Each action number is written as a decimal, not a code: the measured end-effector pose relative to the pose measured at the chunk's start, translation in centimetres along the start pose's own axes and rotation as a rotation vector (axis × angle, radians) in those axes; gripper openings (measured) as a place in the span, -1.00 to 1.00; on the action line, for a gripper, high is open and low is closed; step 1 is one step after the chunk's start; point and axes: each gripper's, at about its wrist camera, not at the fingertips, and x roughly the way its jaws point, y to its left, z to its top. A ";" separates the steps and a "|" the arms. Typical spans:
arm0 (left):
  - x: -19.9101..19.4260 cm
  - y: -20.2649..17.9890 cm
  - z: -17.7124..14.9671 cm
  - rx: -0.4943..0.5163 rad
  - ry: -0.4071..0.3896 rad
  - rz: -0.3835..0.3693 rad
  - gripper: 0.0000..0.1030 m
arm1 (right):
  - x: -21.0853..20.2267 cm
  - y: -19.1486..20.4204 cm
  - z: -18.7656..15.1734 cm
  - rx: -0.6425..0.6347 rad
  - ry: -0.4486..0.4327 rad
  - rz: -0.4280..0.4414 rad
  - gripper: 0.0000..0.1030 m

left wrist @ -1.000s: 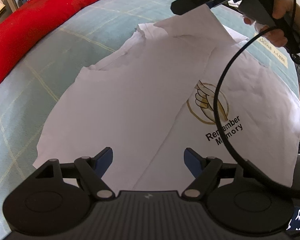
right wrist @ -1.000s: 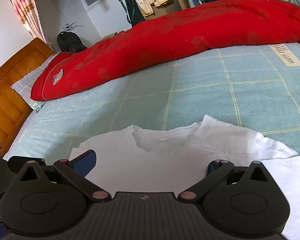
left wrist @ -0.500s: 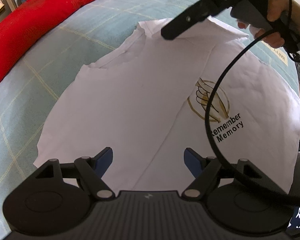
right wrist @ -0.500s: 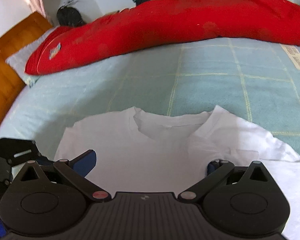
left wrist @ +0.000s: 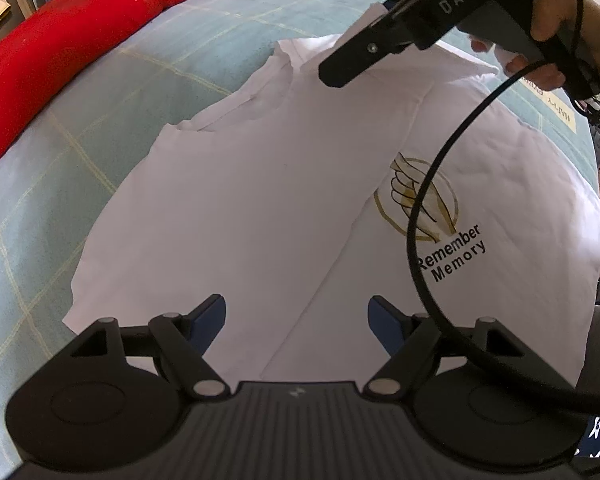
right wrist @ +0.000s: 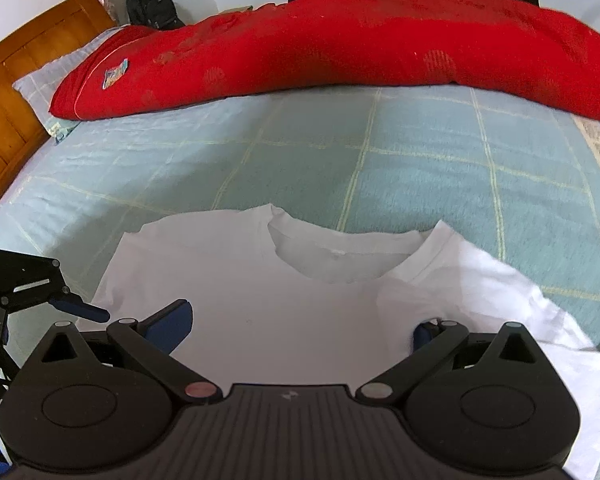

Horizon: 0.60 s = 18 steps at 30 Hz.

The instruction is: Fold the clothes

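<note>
In the left wrist view, a red quilt (left wrist: 80,28) runs along the far left edge of the bed, whose pale blue checked blanket (left wrist: 40,168) spreads below it. A white T-shirt (left wrist: 260,208) lies flat on the blanket in the middle of the bed, collar towards the far end. One side panel is folded in over the chest along a long diagonal crease. The left claw (left wrist: 296,312) hangs over the near hem, released, its blue pads (left wrist: 210,316) standing wide apart with nothing between them. To the right of the crease sits a gold hand-shaped logo (left wrist: 440,184) with the words "Remember Memory". A black cable (left wrist: 409,236) loops in front of it. At the upper right a hand (left wrist: 560,20) holds the right claw (left wrist: 340,68), which points down at the shoulder area beside the collar.

In the right wrist view, a wooden headboard (right wrist: 16,92) stands at the far left, with a pale pillow (right wrist: 60,68) and a black backpack (right wrist: 150,6) next to it. The left claw's finger pokes in at the lower left edge. The shirt's collar faces the camera in the centre. The right claw is also released, its fingers spread wide over the shirt's chest. Its left pad (right wrist: 168,326) is clear of the cloth, while a fold of the sleeve partly hides the right pad (right wrist: 422,334). I cannot tell whether that pad touches the cloth.
</note>
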 end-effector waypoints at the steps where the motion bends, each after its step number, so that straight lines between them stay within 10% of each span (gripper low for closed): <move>1: 0.0 0.0 0.0 0.000 -0.001 0.000 0.53 | 0.0 0.1 0.1 -0.004 -0.002 -0.001 1.00; 18: 0.1 0.3 0.1 0.001 -0.003 0.001 0.53 | 0.2 1.2 0.6 -0.039 -0.011 0.010 1.00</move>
